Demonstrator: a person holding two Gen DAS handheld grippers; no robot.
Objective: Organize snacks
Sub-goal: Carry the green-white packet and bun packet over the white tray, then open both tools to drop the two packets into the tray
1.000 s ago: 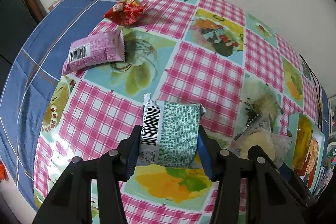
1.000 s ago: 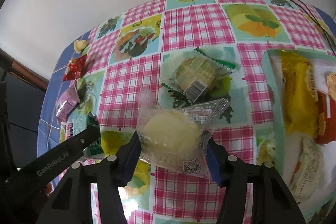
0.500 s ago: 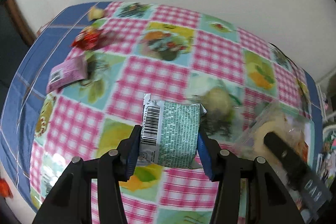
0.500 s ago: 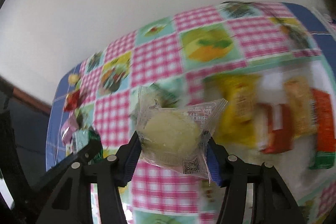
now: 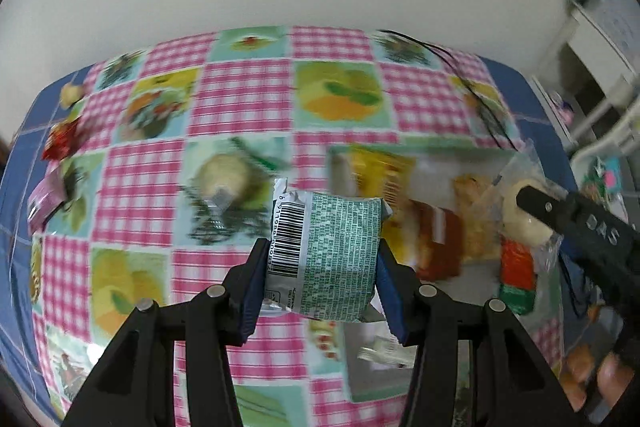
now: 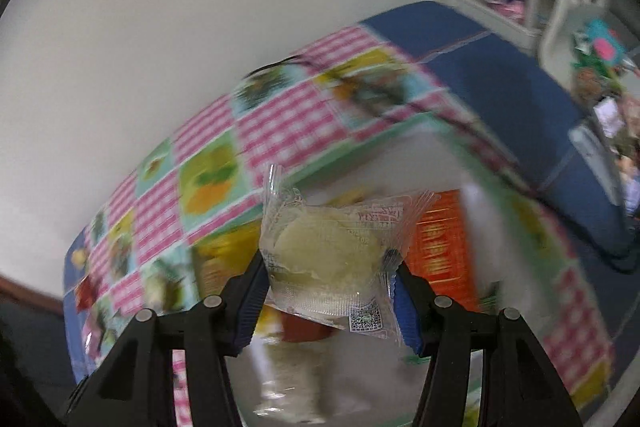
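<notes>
Both grippers now over tray [image 5: 340, 155]; green packet [image 5: 324, 259] seemingly crosswise.

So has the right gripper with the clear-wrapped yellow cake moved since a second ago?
Yes. The right gripper, shut on the clear-wrapped yellow cake, has swung right, off the checked tablecloth and over the tray of snacks.

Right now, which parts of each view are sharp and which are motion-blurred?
Left wrist view: the green packet and the fingers are sharp, the tablecloth smears. Right wrist view: the clear-wrapped pastry is sharp, the background streaks heavily.
</notes>
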